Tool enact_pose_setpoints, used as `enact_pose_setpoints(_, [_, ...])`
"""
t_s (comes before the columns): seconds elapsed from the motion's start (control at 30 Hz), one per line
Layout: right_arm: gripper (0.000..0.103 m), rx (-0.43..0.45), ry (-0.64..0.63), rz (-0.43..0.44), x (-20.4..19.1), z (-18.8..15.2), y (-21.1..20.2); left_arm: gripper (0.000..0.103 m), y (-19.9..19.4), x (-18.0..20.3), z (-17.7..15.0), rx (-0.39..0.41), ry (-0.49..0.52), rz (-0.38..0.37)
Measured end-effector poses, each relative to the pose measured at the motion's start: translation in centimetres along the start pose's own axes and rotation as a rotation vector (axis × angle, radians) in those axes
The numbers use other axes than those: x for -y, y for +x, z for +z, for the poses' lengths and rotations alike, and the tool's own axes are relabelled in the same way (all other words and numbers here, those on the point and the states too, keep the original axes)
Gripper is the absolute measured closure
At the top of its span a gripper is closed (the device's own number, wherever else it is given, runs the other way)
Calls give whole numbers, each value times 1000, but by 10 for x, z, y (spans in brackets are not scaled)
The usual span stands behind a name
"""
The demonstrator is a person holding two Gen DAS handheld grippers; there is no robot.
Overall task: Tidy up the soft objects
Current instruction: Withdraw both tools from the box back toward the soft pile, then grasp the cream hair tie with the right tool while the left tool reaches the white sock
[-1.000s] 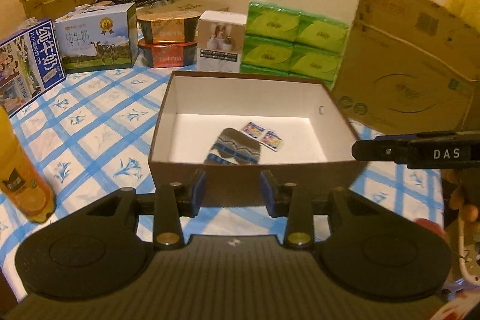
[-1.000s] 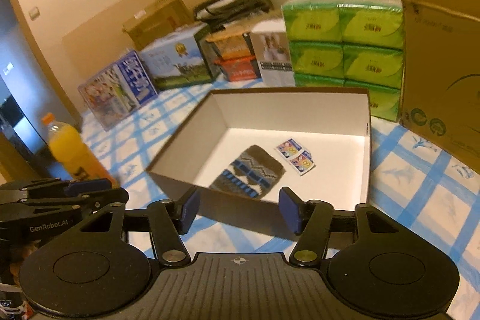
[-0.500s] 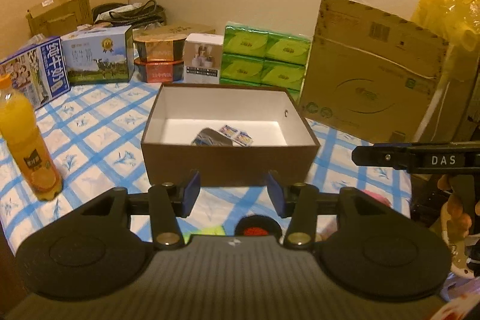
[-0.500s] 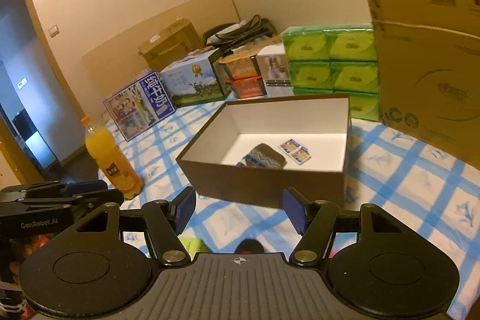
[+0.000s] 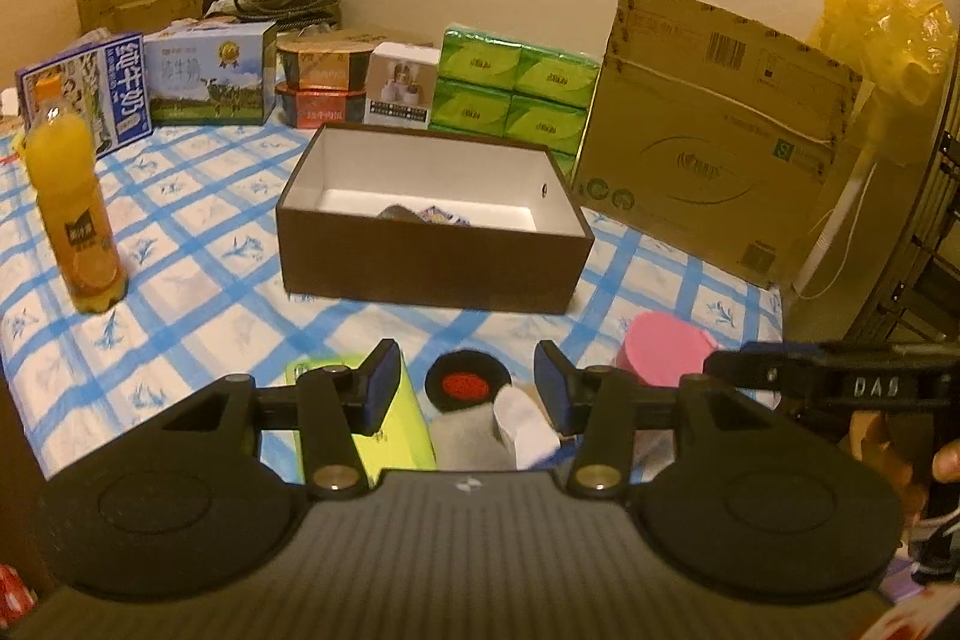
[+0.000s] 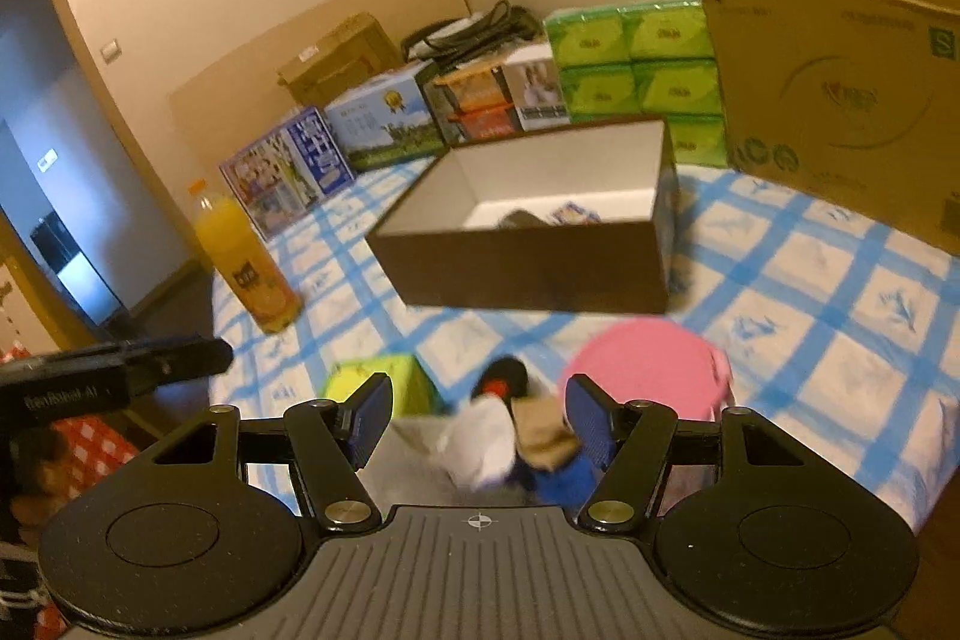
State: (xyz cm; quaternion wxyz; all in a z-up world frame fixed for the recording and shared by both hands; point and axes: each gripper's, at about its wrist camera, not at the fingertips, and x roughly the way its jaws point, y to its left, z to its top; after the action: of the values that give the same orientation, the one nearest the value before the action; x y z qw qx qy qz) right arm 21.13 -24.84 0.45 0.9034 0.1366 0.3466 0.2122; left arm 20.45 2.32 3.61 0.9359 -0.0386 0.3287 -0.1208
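Both the left gripper (image 5: 465, 385) and right gripper (image 6: 478, 409) have jaws apart, gripping nothing, the left's having just widened. A heap of socks (image 6: 510, 436) lies on the counter (image 5: 198, 274) nearer than the brown box (image 5: 432, 268); another sock (image 5: 399, 212) lies inside that box

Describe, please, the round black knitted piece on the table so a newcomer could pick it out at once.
Start at the brown open box in the middle of the blue-checked tablecloth and come toward the near edge. There, between a lime-green pack and a pink tub, lies the black piece. It alone is a dark disc with a red centre.
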Motion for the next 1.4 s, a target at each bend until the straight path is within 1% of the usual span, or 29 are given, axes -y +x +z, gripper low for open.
enact_pose_setpoints(0.1, [39, -24, 13, 2, 2, -17, -4, 57, -5, 3, -13, -15, -6, 9])
enact_pose_setpoints(0.3, [39, -63, -3, -11, 0, -50, -11, 57, -13, 6, -39, -50, -24, 10])
enact_pose_setpoints(0.6, [39, -110, -7, -45, 0, -88, -11, 57, -15, 14, -69, -87, -23, 39])
enact_pose_setpoints(0.9, [39, -117, -34, -67, -4, -97, 0, 57, 3, 15, -86, -130, -14, 65])
enact_pose_setpoints(1.03, [39, -128, -60, -92, -3, -103, 7, 57, 12, 14, -91, -148, -7, 75])
enact_pose_setpoints(1.17, [40, -128, -52, -112, 4, -105, 12, 57, 22, 19, -89, -155, 6, 56])
enact_pose_setpoints(1.3, [44, -120, -46, -146, 13, -103, 15, 58, 35, 30, -85, -151, 48, 32])
enact_pose_setpoints(1.4, [46, -126, -33, -169, 23, -104, 17, 60, 47, 36, -80, -148, 71, 19])
